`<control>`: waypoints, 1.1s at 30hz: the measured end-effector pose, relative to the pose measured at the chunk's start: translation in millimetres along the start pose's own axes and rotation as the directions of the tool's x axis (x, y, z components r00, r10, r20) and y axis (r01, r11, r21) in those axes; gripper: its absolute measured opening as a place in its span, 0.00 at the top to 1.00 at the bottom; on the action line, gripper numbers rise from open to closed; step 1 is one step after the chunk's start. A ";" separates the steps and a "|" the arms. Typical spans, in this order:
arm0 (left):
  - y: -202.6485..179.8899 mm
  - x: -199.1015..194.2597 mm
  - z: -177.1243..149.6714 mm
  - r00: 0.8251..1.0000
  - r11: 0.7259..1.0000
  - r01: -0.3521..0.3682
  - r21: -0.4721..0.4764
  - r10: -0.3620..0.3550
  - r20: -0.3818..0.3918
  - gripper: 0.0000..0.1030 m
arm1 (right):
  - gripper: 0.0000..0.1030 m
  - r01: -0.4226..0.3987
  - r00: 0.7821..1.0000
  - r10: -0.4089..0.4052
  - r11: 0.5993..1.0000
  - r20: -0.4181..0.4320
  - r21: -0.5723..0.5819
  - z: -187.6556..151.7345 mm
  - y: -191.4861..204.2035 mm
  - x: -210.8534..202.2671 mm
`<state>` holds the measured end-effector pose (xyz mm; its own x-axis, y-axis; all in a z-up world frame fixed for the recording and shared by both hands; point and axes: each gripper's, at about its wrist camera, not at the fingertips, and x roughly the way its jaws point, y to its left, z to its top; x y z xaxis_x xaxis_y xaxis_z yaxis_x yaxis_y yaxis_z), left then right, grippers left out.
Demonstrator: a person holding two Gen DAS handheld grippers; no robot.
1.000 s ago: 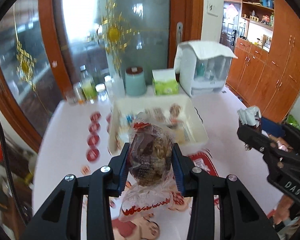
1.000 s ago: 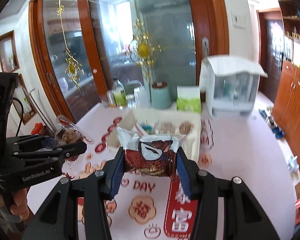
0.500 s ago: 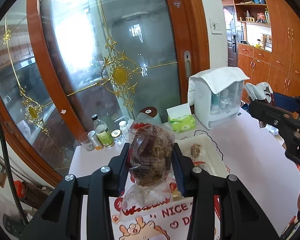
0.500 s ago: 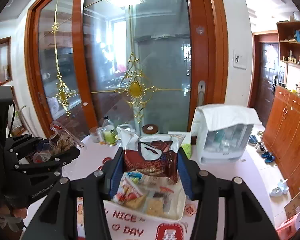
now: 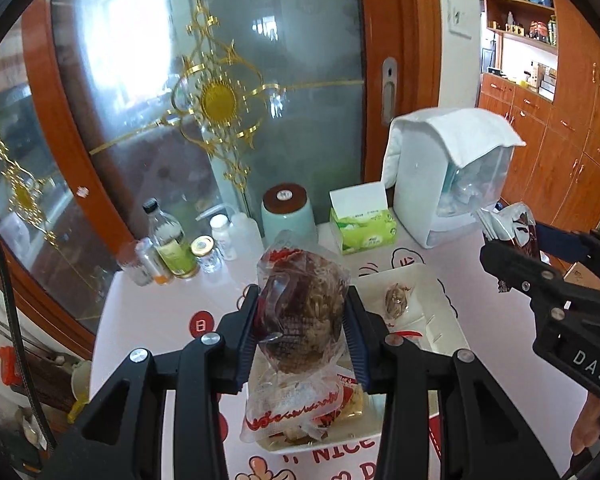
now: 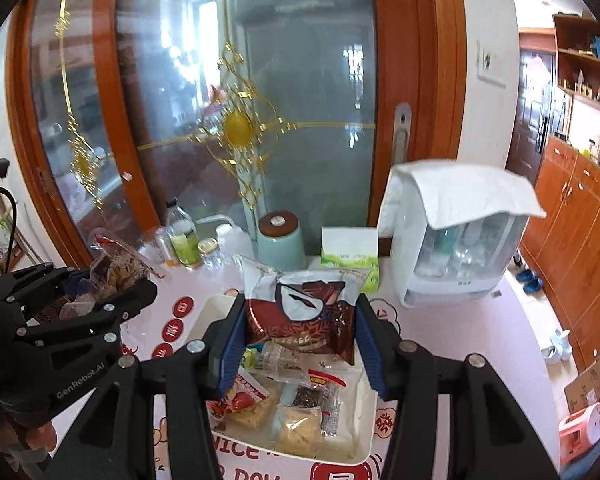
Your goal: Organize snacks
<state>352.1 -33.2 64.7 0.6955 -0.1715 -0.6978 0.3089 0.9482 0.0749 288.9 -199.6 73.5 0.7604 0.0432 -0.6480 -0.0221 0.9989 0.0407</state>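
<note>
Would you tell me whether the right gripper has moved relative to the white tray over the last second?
Yes. The right gripper, clamping its dark red packet, has come over the white tray, which lay ahead of it before.

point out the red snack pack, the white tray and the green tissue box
red snack pack [image 6: 300, 312], right wrist view, on its front between the pads
white tray [image 6: 364, 450], right wrist view, on its near right rim
green tissue box [image 5: 362, 230], left wrist view, on its front face
</note>
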 end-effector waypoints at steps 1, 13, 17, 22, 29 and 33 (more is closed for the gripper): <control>1.0 10.7 0.1 1.000 1.000 0.004 -0.005 -0.004 -0.010 0.63 | 0.50 0.002 1.000 -0.002 1.000 -0.009 0.004 0.2 -1.1 6.6; 11.0 85.8 -10.6 0.997 0.996 -0.043 -0.076 0.038 -0.063 0.07 | 0.35 0.086 0.988 -0.087 0.996 -0.129 -0.012 -13.6 -2.9 85.9; 17.8 102.8 -17.0 0.991 0.995 -0.008 -0.103 -0.005 -0.133 0.06 | 0.29 0.083 0.982 -0.080 0.996 -0.169 0.011 -21.3 -7.7 99.5; 18.4 100.8 -24.7 0.989 0.995 -0.014 -0.100 -0.001 -0.147 0.06 | 0.28 0.057 0.975 -0.048 0.998 -0.216 0.034 -29.0 -10.6 107.1; 20.2 85.5 -24.5 0.990 0.994 -0.024 -0.110 0.008 -0.139 0.06 | 0.21 0.039 0.977 -0.026 0.998 -0.213 0.054 -28.9 -9.4 99.3; 22.2 73.1 -24.1 0.991 0.993 -0.029 -0.114 0.014 -0.135 0.06 | 0.11 0.032 0.983 -0.021 0.998 -0.181 0.058 -24.9 -8.0 87.7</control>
<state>394.2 -18.3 -1.8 0.6059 -0.1208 -0.7863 0.2124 0.9771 0.0135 339.5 -203.5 -2.5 0.6304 0.0241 -0.7759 0.0403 0.9972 0.0637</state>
